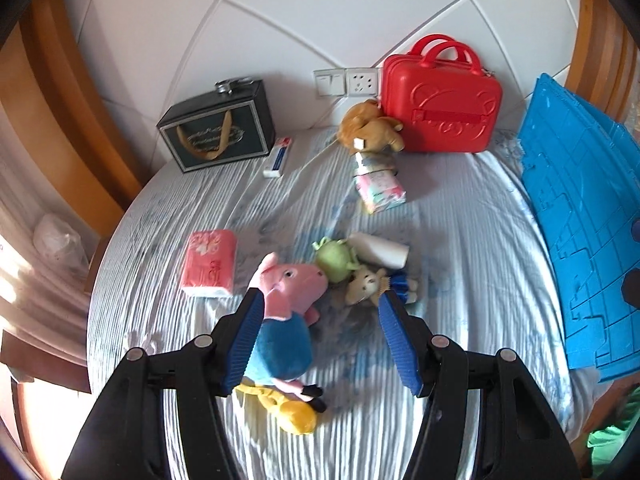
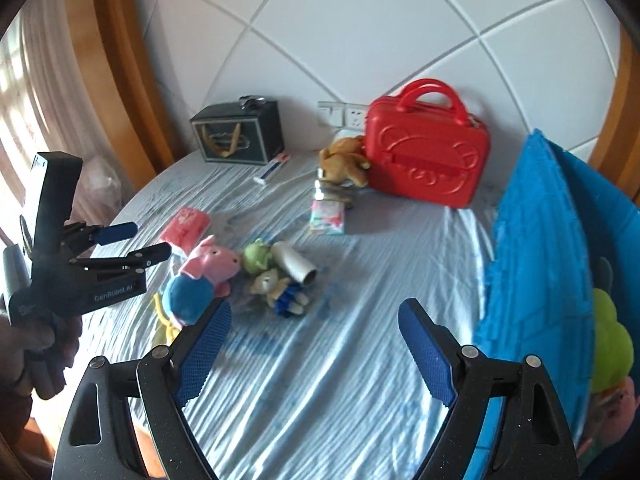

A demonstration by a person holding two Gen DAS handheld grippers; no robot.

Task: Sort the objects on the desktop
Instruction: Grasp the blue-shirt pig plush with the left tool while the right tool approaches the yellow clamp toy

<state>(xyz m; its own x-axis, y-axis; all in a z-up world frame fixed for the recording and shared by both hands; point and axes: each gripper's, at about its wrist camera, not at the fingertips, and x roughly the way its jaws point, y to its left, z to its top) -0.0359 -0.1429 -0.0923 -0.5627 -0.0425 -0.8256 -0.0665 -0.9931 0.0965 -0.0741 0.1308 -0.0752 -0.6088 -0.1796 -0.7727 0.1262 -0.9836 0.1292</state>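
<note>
I am holding the left gripper [image 1: 320, 340] low over the bed [image 1: 460, 280], its jaws spread wide and gripping nothing, though the left pad is lying against the flank of the pig plush [image 1: 280, 320] at lower centre of the left wrist view. The right gripper [image 2: 314, 350] is hanging further back over bare sheet at the bottom of its own view, jaws likewise wide apart and empty.

The pig plush is lying flat, its long axis running from lower centre up toward the middle of the frame; its pink head is pointing away from me, its feet toward the camera, with a yellow toy [image 1: 294, 412] partly under its legs. Just beyond its snout, a green plush [image 1: 334, 258], a small beige plush [image 1: 366, 284] and a white tube [image 1: 382, 250] are sitting in a touching cluster. The red tissue pack [image 1: 210, 262] is lying apart at middle left.

Further up, a pastel pack [image 1: 380, 190] and a brown plush [image 1: 370, 126] are lying in front of the red case [image 1: 440, 112] at upper right; a white box [image 1: 279, 157] is resting beside the dark gift box [image 1: 220, 128] at upper left. A blue panel [image 1: 580, 220] is filling the right edge.

I am judging the sorting as barely begun: everything is scattered on the sheet, no groups are showing, and the pig looks like the first pick.
</note>
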